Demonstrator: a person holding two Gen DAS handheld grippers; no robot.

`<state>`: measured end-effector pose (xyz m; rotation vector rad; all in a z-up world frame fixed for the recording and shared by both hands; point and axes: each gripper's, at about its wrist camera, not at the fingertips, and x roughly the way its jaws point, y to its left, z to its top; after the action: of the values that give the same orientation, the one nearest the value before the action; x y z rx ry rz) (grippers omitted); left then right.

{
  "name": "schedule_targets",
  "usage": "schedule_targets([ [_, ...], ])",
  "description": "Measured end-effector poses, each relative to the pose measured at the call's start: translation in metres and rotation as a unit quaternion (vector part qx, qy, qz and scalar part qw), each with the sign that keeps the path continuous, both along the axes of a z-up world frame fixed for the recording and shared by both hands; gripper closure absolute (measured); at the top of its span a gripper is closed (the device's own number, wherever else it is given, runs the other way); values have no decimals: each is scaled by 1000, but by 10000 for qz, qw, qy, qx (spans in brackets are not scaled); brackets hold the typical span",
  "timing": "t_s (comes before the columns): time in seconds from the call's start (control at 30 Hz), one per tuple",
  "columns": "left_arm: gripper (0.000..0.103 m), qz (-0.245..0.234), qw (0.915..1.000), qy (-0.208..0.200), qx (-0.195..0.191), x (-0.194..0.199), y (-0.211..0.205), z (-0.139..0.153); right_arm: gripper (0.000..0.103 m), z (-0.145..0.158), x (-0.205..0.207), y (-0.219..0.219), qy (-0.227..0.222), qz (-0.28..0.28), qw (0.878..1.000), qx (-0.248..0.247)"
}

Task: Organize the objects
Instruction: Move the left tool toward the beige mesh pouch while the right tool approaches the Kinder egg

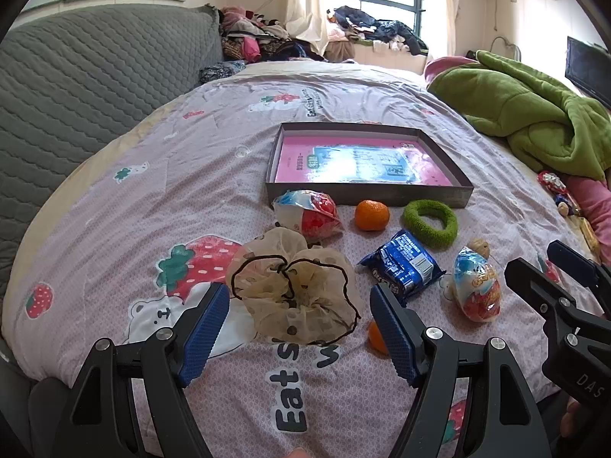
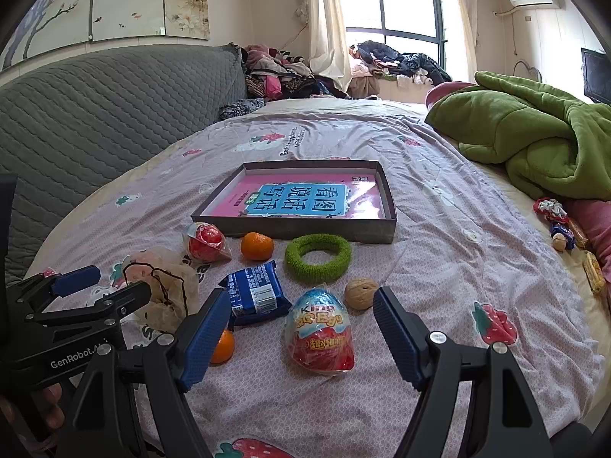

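Open right tool (image 2: 301, 334) above foil egg (image 2: 320, 330), bedspread (image 2: 439, 229)

The box (image 2: 305, 229) holds only a flat book (image 2: 301, 200), its top unblocked; before its near wall crowd an egg (image 2: 206, 242), orange (image 2: 257, 246) and green ring (image 2: 318, 257); bare bedspread (image 2: 458, 267) lies right of them.

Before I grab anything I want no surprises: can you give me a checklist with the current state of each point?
1. Left gripper open: ok.
2. Right gripper open: ok.
3. Scrunchie lined up between left gripper's fingers: ok.
4. Kinder egg lined up between right gripper's fingers: ok.
5. Box has room: ok, only a book lies flat in it.
6. Orange clear of right gripper's finger: not ok, partly hidden behind it.
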<state>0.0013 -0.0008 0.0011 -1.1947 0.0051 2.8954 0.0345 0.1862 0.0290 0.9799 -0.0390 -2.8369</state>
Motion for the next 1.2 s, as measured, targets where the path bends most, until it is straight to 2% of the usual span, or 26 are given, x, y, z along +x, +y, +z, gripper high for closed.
schedule_targets([
  [0.97, 26, -17, 10000, 43, 14, 0, 0, 4, 26, 7, 4, -2, 79, 15, 10000, -12],
  [1.2, 26, -55, 9999, -94, 20, -1, 1, -1, 26, 4, 4, -2, -7, 57, 10000, 24],
])
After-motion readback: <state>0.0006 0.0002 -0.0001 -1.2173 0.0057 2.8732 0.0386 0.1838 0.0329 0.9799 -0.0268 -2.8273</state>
